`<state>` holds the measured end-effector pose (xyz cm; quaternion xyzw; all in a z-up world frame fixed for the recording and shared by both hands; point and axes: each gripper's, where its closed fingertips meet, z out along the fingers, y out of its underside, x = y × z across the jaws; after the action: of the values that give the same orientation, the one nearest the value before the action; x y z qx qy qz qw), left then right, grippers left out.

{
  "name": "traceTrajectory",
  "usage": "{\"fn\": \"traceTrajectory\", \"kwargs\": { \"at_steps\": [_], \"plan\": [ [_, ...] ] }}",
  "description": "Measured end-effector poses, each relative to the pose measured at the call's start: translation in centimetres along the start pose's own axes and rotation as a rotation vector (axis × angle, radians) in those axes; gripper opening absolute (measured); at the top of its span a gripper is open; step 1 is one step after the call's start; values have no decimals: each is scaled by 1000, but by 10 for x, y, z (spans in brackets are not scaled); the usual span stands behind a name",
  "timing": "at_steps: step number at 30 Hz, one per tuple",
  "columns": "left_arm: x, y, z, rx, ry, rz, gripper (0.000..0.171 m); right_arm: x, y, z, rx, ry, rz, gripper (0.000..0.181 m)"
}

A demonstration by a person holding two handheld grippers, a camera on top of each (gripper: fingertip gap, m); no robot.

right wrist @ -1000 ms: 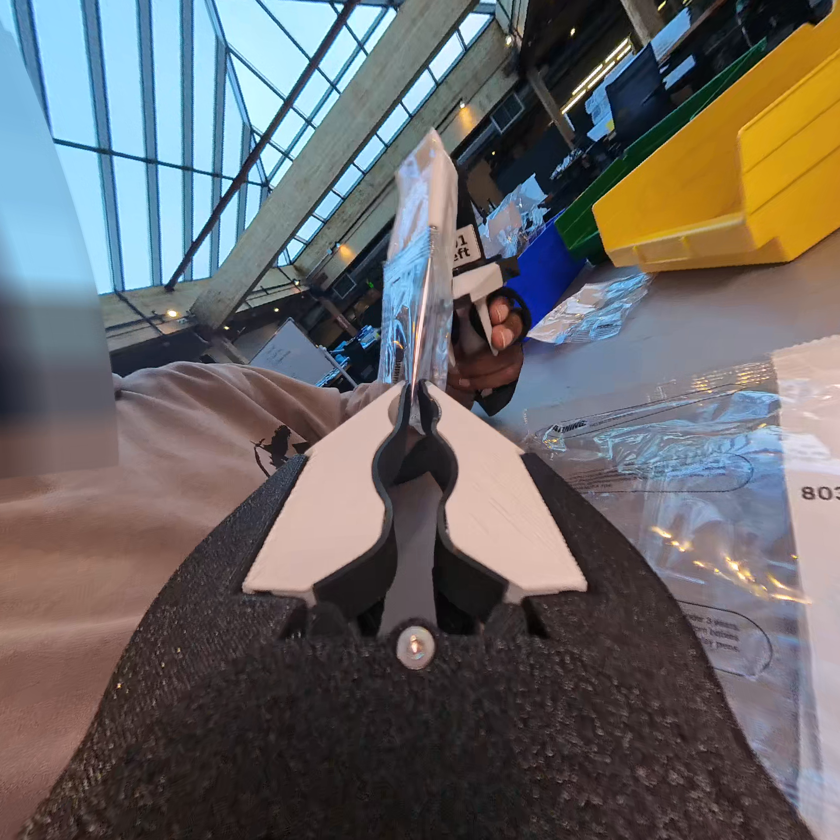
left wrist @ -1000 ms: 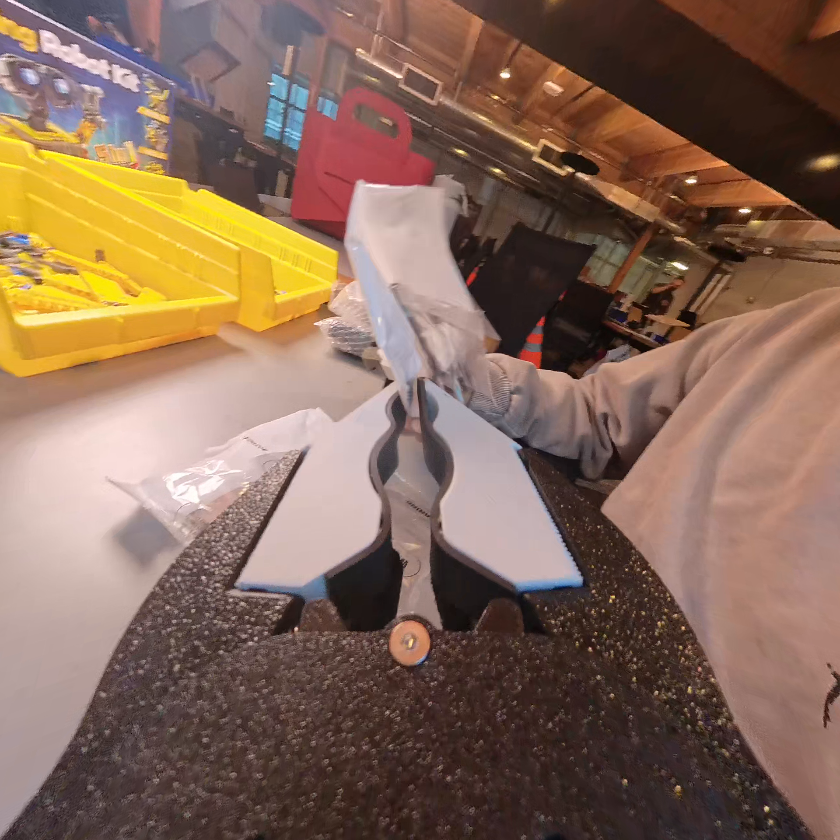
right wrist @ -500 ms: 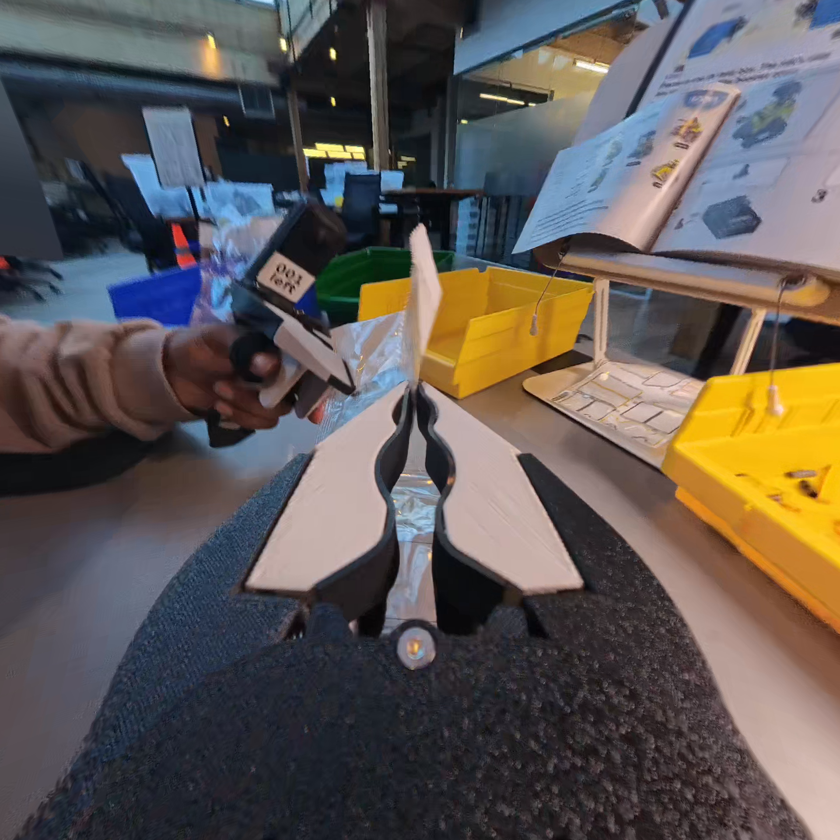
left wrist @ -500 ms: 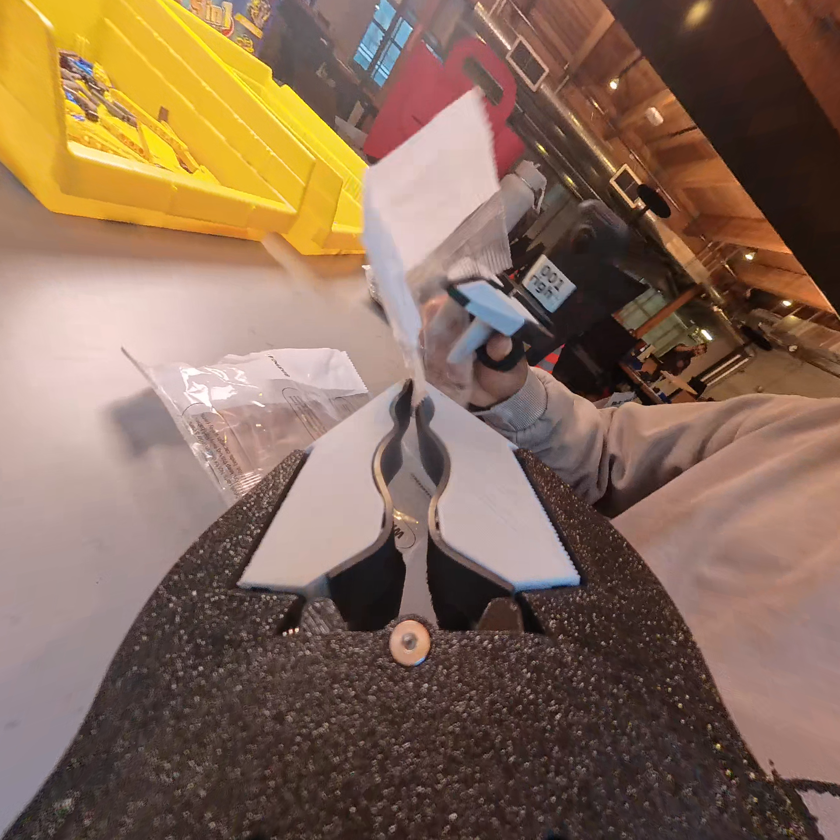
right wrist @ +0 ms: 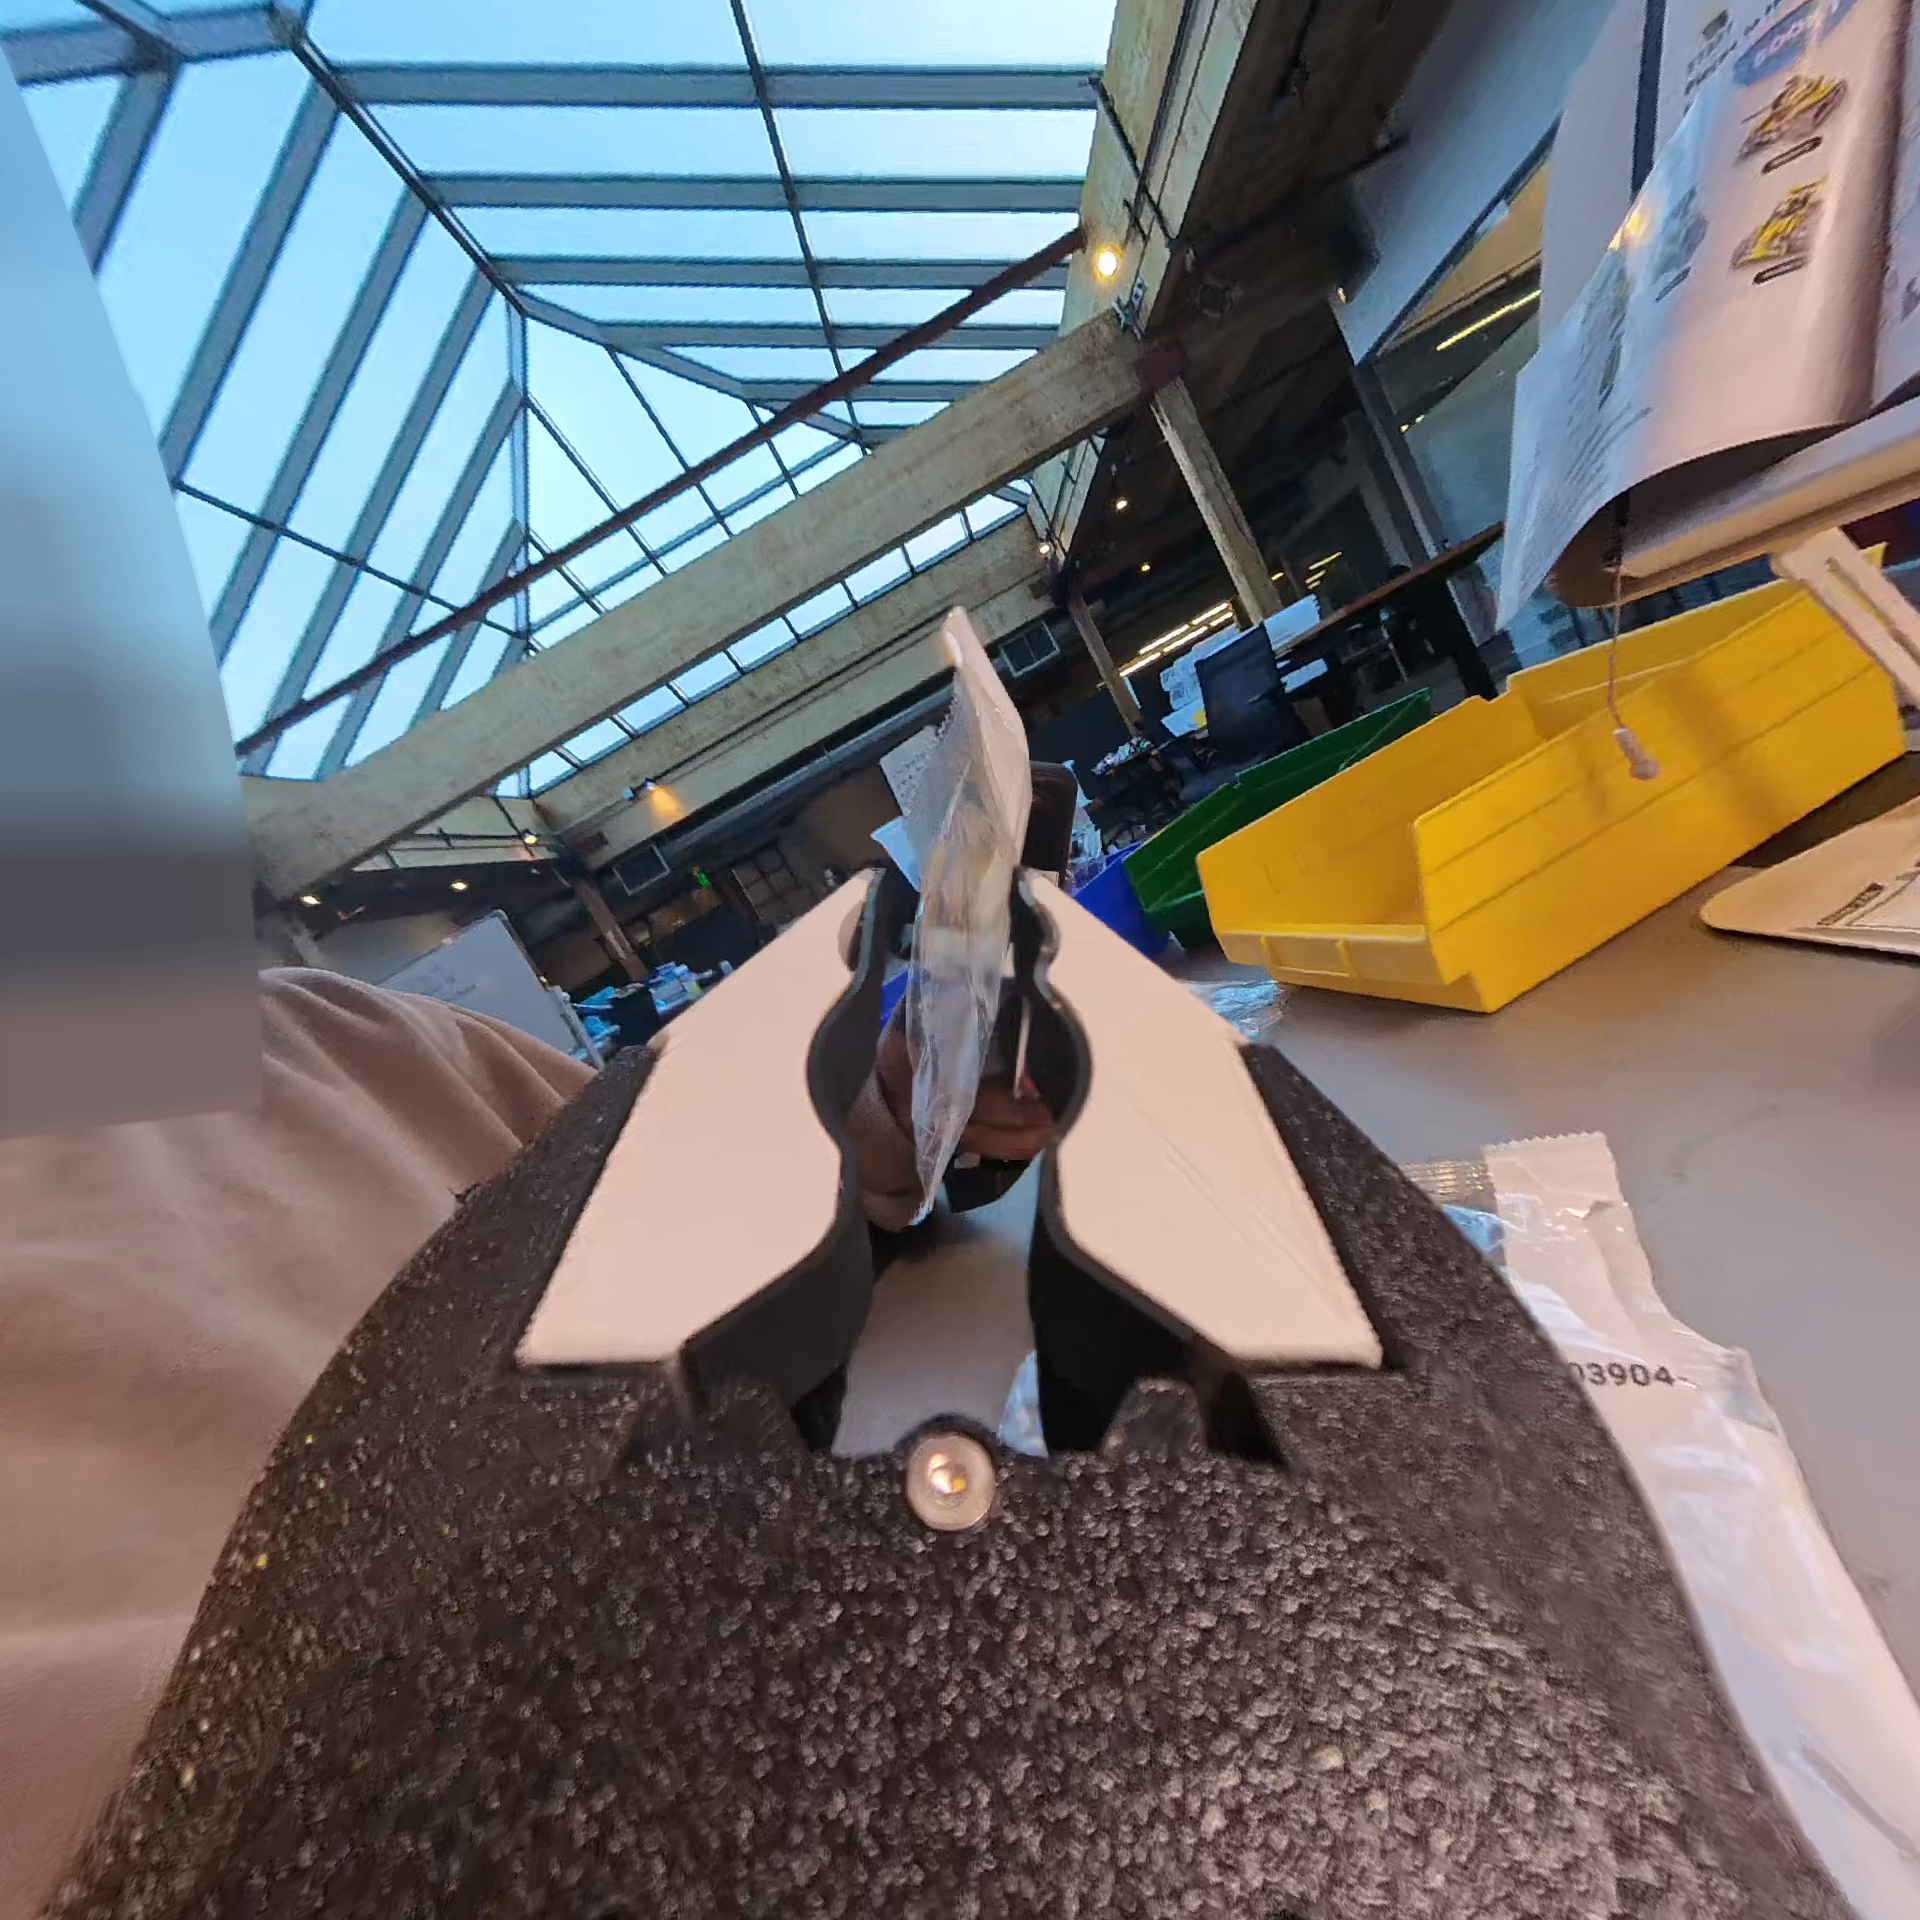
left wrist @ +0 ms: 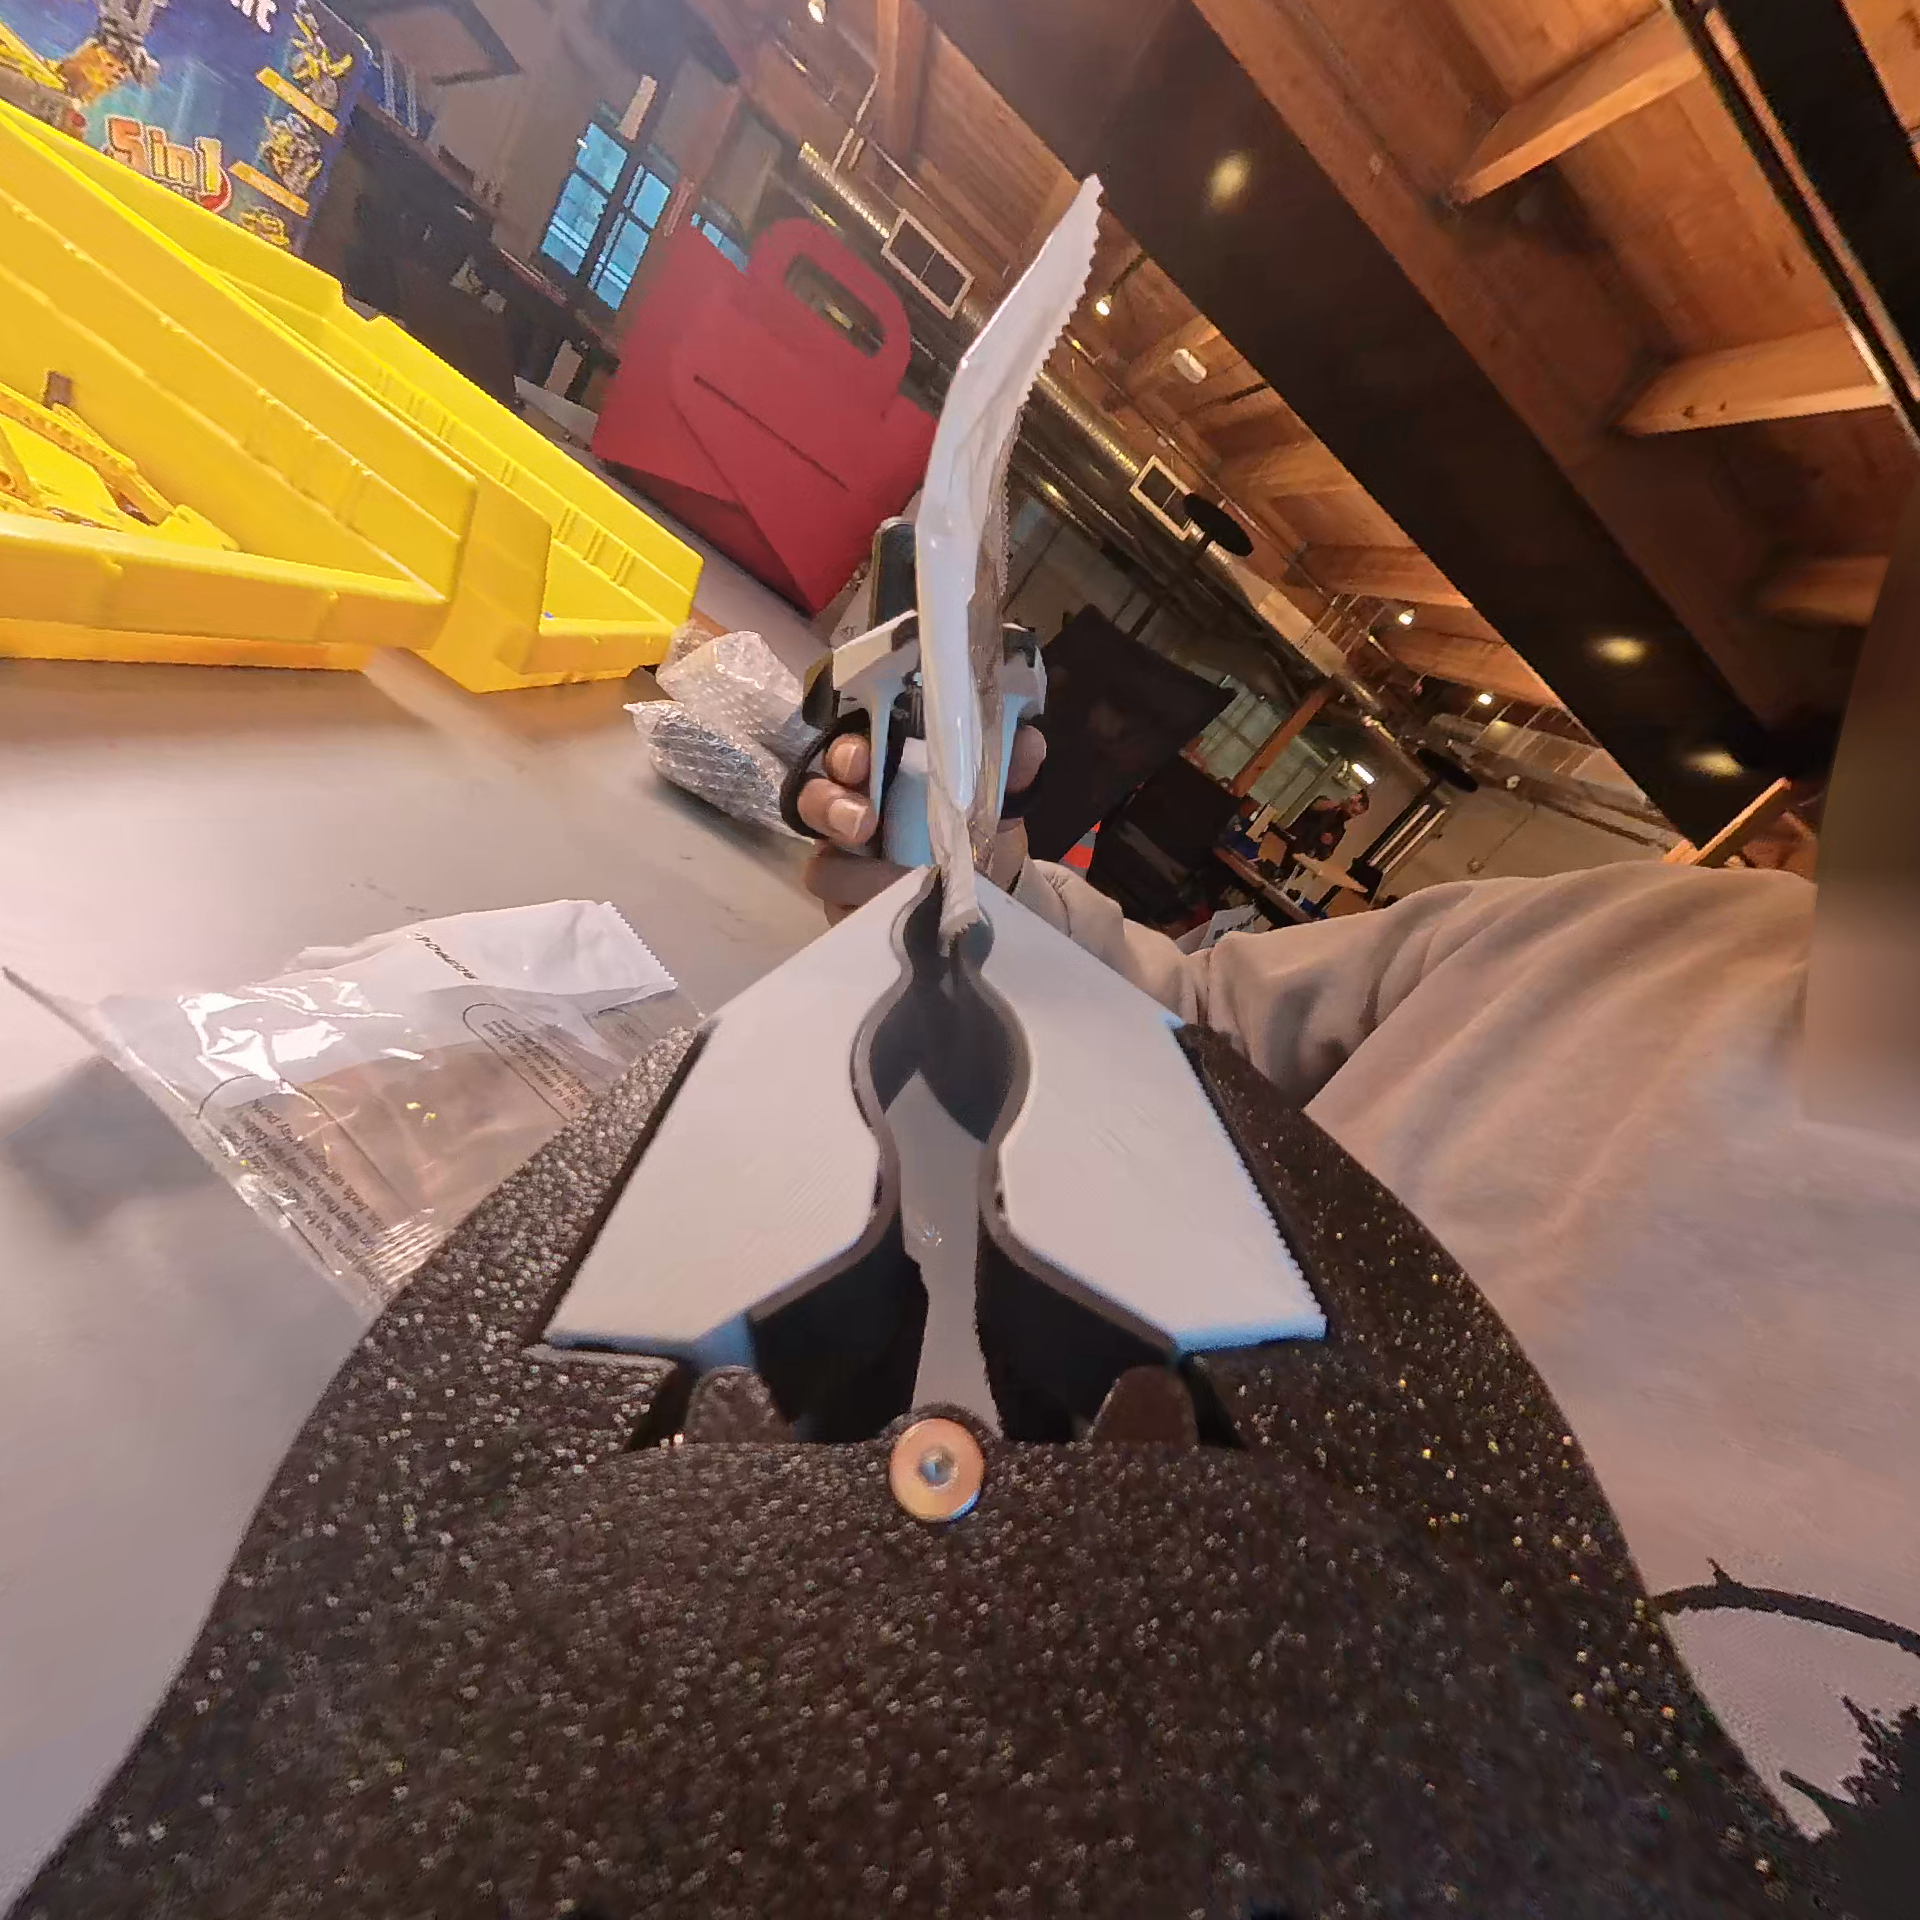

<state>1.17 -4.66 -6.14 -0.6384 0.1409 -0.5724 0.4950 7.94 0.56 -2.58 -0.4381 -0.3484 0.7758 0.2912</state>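
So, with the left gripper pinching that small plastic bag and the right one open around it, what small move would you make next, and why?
Probably shut the right gripper on the small bag: its fingers stand apart on either side, while the left gripper pinches only the bottom edge.

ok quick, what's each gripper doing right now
Left gripper: shut on the small plastic bag.
Right gripper: open, jaws apart either side of the bag, not clamping it.

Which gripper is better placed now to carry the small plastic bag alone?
Left, probably: the left gripper is shut on the small plastic bag; the right gripper is open around it, not clamping.
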Motion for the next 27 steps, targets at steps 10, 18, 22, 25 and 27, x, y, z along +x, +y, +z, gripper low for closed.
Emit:
{"fn": "traceTrajectory", "kwargs": {
  "at_steps": [10,18,22,25,27],
  "plan": [
    [-9,15,6,-49,-13,-38,0,8,32,15,-169,107,-195,32],
    [-12,11,0,-47,-28,-19,0,15,9,-2,-100,147,-207,0],
    [-18,1,-11,-4,-53,-29,0,15,-3,-9,-36,119,-137,16],
    [-16,-4,-14,14,-53,-22,0,13,-1,-8,-42,97,-119,25],
    [-14,-3,-12,13,-48,-19,0,10,3,-5,-49,77,-112,27]
  ]
}}
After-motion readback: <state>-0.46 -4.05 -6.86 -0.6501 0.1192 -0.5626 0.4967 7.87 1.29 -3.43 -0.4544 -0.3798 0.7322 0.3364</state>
